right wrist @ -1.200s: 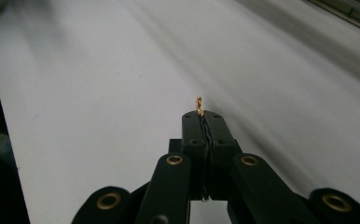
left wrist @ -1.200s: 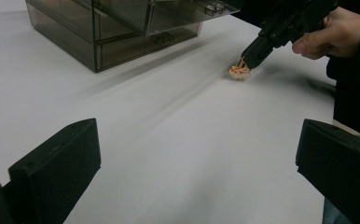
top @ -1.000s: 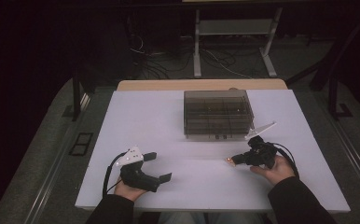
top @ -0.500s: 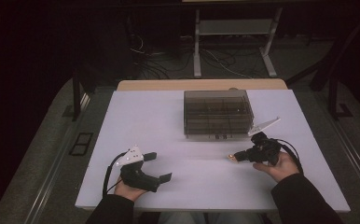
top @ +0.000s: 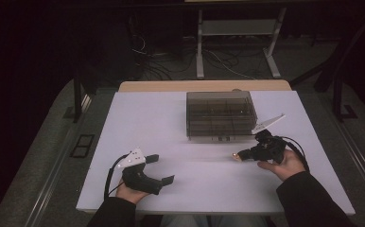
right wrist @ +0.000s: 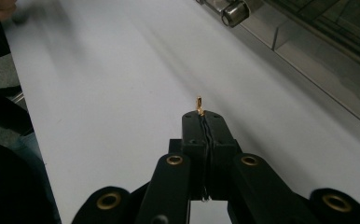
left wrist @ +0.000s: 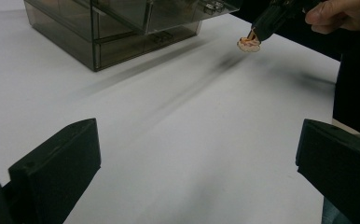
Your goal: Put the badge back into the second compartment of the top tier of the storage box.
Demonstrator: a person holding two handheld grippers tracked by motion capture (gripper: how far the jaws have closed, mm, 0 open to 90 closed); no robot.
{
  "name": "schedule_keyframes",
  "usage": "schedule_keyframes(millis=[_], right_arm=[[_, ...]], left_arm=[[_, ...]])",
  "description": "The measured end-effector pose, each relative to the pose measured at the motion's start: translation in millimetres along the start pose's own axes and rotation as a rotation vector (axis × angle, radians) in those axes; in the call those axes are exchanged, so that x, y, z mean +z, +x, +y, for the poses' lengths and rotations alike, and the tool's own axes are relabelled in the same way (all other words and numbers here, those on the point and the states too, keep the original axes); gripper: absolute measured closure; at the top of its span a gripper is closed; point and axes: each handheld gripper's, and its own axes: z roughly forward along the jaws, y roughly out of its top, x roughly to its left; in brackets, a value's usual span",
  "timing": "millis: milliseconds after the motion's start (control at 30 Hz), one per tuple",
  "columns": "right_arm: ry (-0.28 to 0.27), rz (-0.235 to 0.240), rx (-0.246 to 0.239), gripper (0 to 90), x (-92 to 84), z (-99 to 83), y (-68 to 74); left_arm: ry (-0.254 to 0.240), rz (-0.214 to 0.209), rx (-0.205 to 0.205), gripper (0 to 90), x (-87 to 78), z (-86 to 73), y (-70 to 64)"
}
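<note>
— Right tool (top: 241, 155): what is it doing?
— Its jaws are clenched on a small gold charm (left wrist: 249, 44), whose tip pokes out past the pads in the right gripper view (right wrist: 199, 105). It hangs just above the bench (top: 180, 137), in front of the box (top: 221, 113) and slightly to its right.

— And the left tool (top: 160, 169)?
— Released, jaws wide with nothing between them, resting low on the near left of the bench in the person's left hand (top: 132, 191).

— What is in the box?
— It is a smoky clear case with shallow drawers and small handles on the front. Whether anything lies inside, I cannot tell through the tinted walls.

— Anything changed from a second ago?
— The right tool has shifted a little, and the charm now sits a shade farther from the box front. The left tool has kept its place, and the box has not moved.

— What else is around?
— A metal stand (top: 237, 38) and loose cables (top: 147, 52) sit on the floor beyond the bench. Between charm and box there is just bare bench top.
</note>
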Motion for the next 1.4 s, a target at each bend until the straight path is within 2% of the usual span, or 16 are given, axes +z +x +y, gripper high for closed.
schedule_keyframes(millis=[1400], right_arm=[[-0.017,-0.012,-0.041,87.1,-20.7,36.2,3.7]], left_arm=[[0.001,-0.002,0.0,0.0,0.3,-0.1,-0.1]])
